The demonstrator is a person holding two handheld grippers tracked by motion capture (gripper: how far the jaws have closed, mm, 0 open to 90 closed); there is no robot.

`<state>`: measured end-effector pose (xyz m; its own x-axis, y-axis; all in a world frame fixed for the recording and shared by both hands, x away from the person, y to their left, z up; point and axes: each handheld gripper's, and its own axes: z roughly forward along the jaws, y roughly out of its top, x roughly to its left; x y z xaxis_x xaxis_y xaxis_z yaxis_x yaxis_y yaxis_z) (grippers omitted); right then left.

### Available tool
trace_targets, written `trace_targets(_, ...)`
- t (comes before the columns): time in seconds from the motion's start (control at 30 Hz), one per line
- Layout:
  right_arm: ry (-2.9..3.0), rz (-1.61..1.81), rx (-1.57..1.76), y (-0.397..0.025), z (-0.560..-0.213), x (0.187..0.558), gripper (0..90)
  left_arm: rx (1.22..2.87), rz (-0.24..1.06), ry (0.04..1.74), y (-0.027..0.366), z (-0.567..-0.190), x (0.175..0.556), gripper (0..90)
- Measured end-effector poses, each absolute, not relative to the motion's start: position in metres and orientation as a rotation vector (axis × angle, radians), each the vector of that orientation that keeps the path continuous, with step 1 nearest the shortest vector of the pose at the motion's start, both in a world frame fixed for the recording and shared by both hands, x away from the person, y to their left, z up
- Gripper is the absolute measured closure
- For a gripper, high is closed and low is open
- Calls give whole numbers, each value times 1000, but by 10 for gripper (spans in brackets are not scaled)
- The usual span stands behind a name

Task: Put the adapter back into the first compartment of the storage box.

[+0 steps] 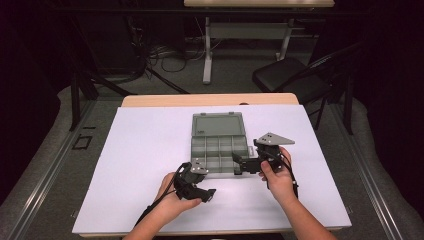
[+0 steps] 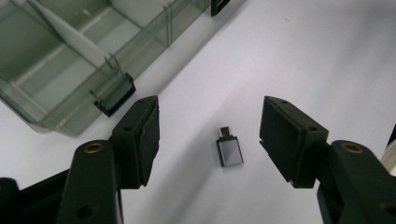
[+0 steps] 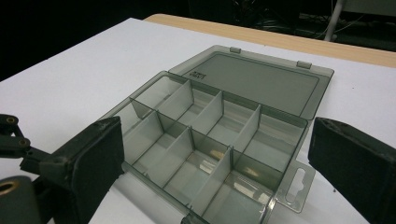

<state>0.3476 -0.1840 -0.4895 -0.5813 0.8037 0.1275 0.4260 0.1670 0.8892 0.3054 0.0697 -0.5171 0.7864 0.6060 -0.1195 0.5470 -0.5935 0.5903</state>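
On the white table (image 1: 140,165) an open compartment box (image 3: 210,135) sits empty. The right gripper (image 3: 215,172), jaws apart, faces it. The left gripper (image 2: 210,140) straddles, jaws apart, a small grey adapter (image 2: 229,150) lying flat; closing off-centre could flick it away.

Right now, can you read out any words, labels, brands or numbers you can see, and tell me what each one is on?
Small dark print on the open lid of the compartment box, near its left corner: too small and blurred to read.
Small adapter between the open jaws of the left gripper: no marking to be seen.
White table cover: none.
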Motion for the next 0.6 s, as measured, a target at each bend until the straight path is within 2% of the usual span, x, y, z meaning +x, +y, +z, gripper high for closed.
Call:
trace_targets(0.23,2074,1387,1166,-185,-489,347,34,2294,32,895,67,-520,305,502)
trace_targets(0.6,2083,1375,1157,-187,-490,347,36,2347,12,951,60,-527,300,635)
